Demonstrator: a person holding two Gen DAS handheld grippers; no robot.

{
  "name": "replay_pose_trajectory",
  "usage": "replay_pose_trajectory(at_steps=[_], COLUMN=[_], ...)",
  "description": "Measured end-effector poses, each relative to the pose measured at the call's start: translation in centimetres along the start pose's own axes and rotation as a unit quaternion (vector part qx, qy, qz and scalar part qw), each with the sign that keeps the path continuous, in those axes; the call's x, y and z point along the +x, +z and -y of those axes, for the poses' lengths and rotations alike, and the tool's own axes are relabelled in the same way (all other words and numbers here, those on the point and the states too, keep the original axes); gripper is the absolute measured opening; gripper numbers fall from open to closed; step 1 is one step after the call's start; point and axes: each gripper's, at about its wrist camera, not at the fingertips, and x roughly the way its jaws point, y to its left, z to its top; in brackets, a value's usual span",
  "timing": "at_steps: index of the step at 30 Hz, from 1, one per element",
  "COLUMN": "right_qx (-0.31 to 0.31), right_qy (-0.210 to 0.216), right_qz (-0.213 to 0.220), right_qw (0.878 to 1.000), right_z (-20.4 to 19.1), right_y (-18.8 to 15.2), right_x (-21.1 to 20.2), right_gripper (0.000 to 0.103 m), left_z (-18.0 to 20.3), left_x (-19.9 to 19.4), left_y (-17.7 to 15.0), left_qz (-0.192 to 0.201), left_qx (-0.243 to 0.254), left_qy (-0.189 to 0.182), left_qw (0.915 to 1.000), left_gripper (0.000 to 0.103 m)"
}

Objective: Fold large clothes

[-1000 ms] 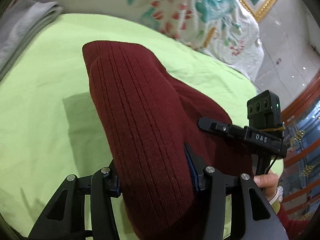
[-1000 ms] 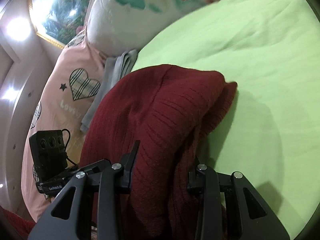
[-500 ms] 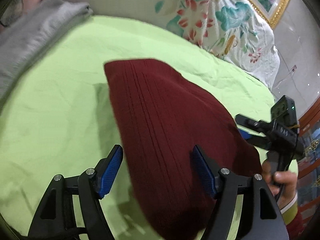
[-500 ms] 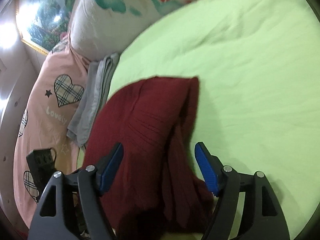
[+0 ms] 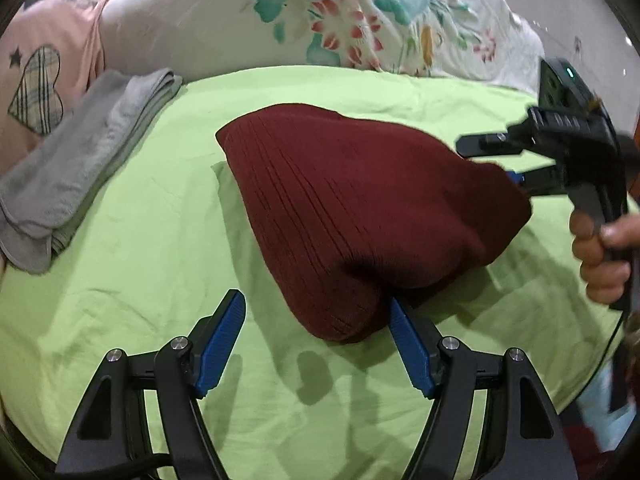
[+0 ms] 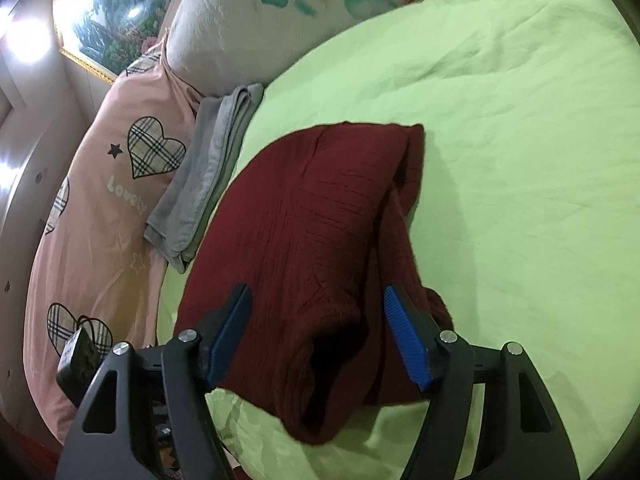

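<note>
A dark red ribbed sweater lies folded in a thick bundle on the green bedsheet. My left gripper is open, and the sweater's near end reaches just between its blue pads without being pressed. In the right wrist view the sweater runs away from me. Its near end lies loose between the blue pads of my right gripper, whose jaws are closing. The left wrist view shows the right gripper at the sweater's right edge, held by a hand.
A folded grey cloth lies along the sheet's left side, next to a pink quilt with plaid hearts. A floral pillow lines the far edge. The sheet stretches wide to the right.
Both grippers were shut on the lifted sweater and have let go. The sweater has dropped onto the sheet. The left gripper has swung and drawn back from it.
</note>
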Motion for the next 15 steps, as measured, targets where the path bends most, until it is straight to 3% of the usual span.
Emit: replay_pose_trajectory(at_steps=[5,7,8,9,12,15], right_qx=[0.029,0.032,0.033,0.039,0.011,-0.046], right_qy=[0.022,0.025,0.028,0.027,0.02,0.033], right_qz=[-0.016,-0.016,-0.015,-0.019,0.002,0.062], right_qw=[0.999,0.999,0.999,0.999,1.0,0.996], right_z=[1.4,1.4,1.4,1.5,0.1,-2.4], right_y=[1.0,1.6,1.9,2.3,3.2,3.9], right_x=[2.1,2.8,3.1,3.6,2.6,-1.1], right_gripper=[0.069,0.066,0.043,0.025,0.018,0.018], left_z=[0.1,0.4,0.6,1.0,2.4,3.9], left_x=[1.1,1.5,1.6,1.8,1.7,0.6], left_y=[0.0,0.3,0.4,0.5,0.8,1.3], left_qz=[0.002,0.005,0.008,0.01,0.02,0.041], left_qx=[0.009,0.016,0.023,0.032,0.063,0.095], left_qy=[0.033,0.04,0.04,0.039,0.065,0.08], left_qw=[0.9994,0.999,0.9989,0.9987,0.9957,0.9914], left_gripper=[0.071,0.06,0.047,0.041,0.032,0.029])
